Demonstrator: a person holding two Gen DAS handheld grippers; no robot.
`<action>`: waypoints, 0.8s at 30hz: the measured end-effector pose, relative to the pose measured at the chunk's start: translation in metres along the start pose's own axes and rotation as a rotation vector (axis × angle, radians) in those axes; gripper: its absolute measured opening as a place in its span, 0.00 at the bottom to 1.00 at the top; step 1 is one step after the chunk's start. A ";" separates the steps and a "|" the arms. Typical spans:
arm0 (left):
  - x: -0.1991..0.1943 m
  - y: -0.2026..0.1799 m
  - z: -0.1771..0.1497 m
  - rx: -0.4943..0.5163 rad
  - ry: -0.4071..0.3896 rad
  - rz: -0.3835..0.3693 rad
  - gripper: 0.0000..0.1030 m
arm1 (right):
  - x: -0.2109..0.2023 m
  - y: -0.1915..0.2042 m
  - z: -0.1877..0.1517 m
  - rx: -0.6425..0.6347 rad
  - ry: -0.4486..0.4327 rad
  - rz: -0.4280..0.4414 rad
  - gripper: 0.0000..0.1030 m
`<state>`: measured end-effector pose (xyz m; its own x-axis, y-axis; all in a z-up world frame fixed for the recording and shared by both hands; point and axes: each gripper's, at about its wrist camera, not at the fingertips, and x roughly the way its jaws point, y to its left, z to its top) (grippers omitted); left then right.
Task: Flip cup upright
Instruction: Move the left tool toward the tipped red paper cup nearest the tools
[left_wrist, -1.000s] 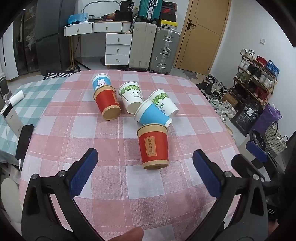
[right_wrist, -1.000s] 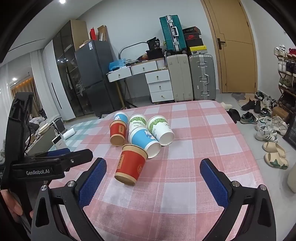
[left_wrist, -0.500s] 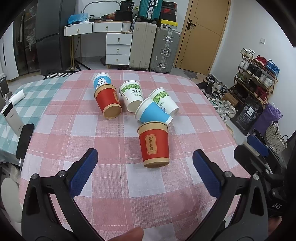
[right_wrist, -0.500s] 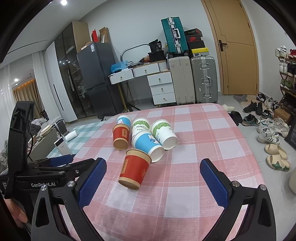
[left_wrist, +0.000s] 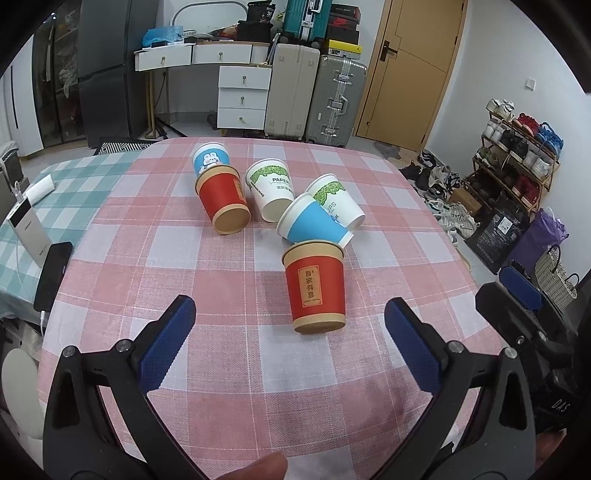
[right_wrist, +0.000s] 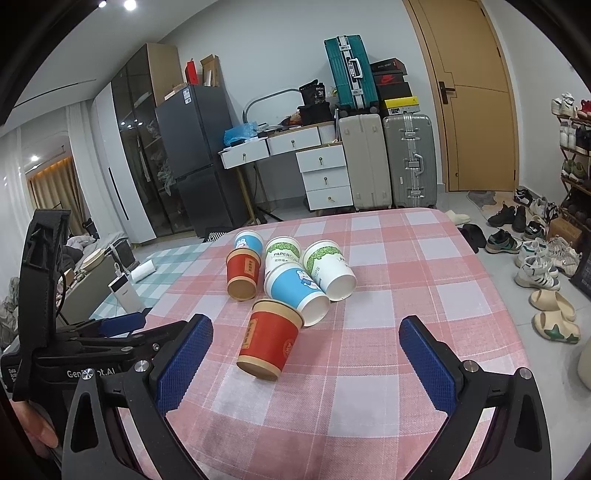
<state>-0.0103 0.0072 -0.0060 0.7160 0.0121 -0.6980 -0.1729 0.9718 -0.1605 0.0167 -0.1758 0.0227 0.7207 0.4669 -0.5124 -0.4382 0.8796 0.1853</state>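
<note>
A: What surrounds the work?

B: A table under a pink checked cloth (left_wrist: 229, 280), a teal checked cloth (left_wrist: 74, 192) alongside it. On that side lie a white power bank (left_wrist: 27, 230) and a dark phone (left_wrist: 53, 275).

A: And the cups?

B: Six paper cups, bunched together: two red, two blue, two white with green leaves. The nearest red cup (left_wrist: 316, 286) lies on its side, touching the blue cup (left_wrist: 314, 225) behind it. The far red cup (left_wrist: 223, 201) lies apart to the left.

A: Anything in the way?

B: Nothing lies between the grippers and the nearest cup.

A: The grippers?

B: The left gripper (left_wrist: 288, 328) and right gripper (right_wrist: 304, 350) both hang spread wide, holding nothing, short of the cup.
</note>
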 end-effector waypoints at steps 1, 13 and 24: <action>0.000 0.000 0.000 -0.001 0.001 0.001 0.99 | 0.000 0.000 0.000 0.000 0.000 0.000 1.00; 0.002 0.002 -0.002 -0.004 0.005 0.002 0.99 | 0.002 0.001 0.000 -0.002 0.001 0.005 1.00; 0.005 0.002 -0.002 -0.006 0.010 0.008 0.99 | 0.002 0.001 0.000 -0.002 0.002 0.005 1.00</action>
<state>-0.0087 0.0084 -0.0108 0.7075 0.0171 -0.7065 -0.1826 0.9702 -0.1593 0.0175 -0.1737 0.0218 0.7174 0.4714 -0.5130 -0.4428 0.8770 0.1867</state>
